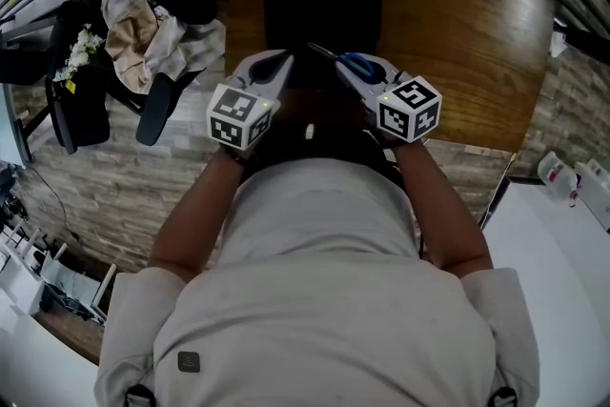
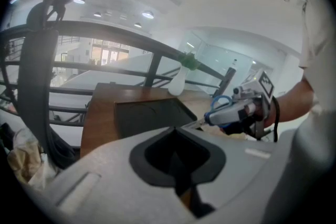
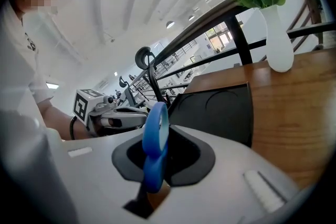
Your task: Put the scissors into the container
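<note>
The right gripper [image 3: 153,176] pinches the scissors [image 3: 156,134] by the blue handles. The blades point ahead toward the container [image 3: 220,110] on the table, presumably so they can go straight in. The left gripper [image 2: 181,186] is pressed together and empty, held alongside. Count: one pair of scissors, one container, two grippers.

Scissors [image 3: 156,136]: blue loop handles, standing on edge, pinched between the jaws of the right gripper [image 1: 351,76]. The thin blades stick out ahead, with the tip at the container's near edge in the head view. The scissors are not inside the container. Container [image 3: 223,107]: black, shallow, rectangular tray lying flat on the wooden table.
</note>
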